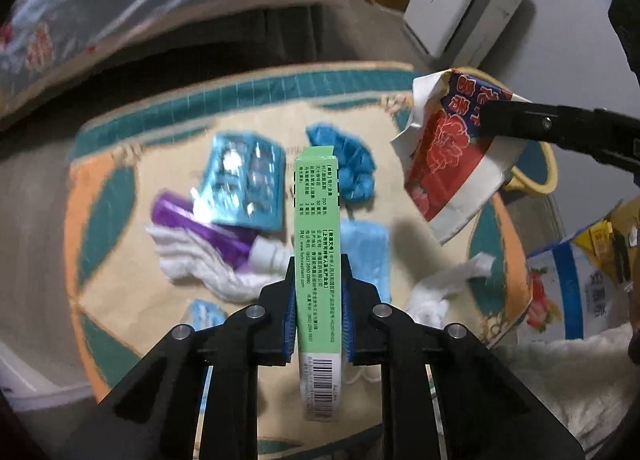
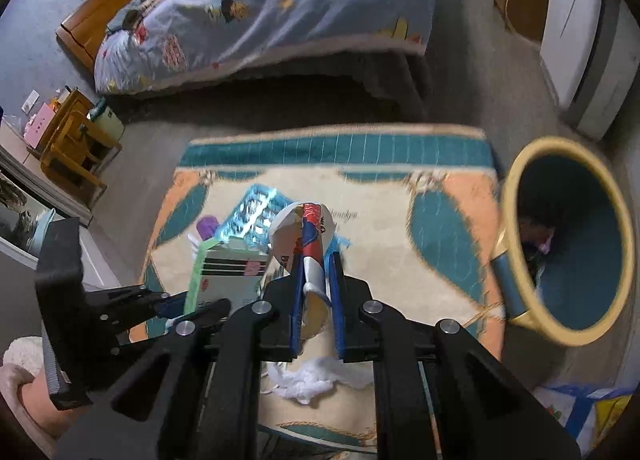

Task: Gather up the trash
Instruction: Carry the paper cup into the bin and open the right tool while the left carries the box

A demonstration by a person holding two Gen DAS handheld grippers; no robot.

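Observation:
My left gripper [image 1: 318, 272] is shut on a green carton [image 1: 318, 244] and holds it above the rug; both show in the right wrist view, gripper [image 2: 192, 306], carton [image 2: 228, 272]. My right gripper [image 2: 316, 260] is shut on a crushed red-and-white paper cup [image 2: 306, 232], also seen at the right of the left wrist view [image 1: 452, 163]. On the rug [image 1: 404, 252] lie a blue blister pack [image 1: 244, 183], a purple tube [image 1: 204, 227], a blue glove [image 1: 348, 163], a blue mask [image 1: 370, 256] and white tissues [image 1: 436, 292]. A yellow-rimmed bin [image 2: 568, 240] stands off the rug's right edge.
A bed with a blue quilt [image 2: 272, 7] lies beyond the rug. A white cabinet [image 2: 580, 39] stands at the far right. A wooden stool [image 2: 76, 139] stands at the left. Printed bags [image 1: 576, 280] lie at the right of the rug.

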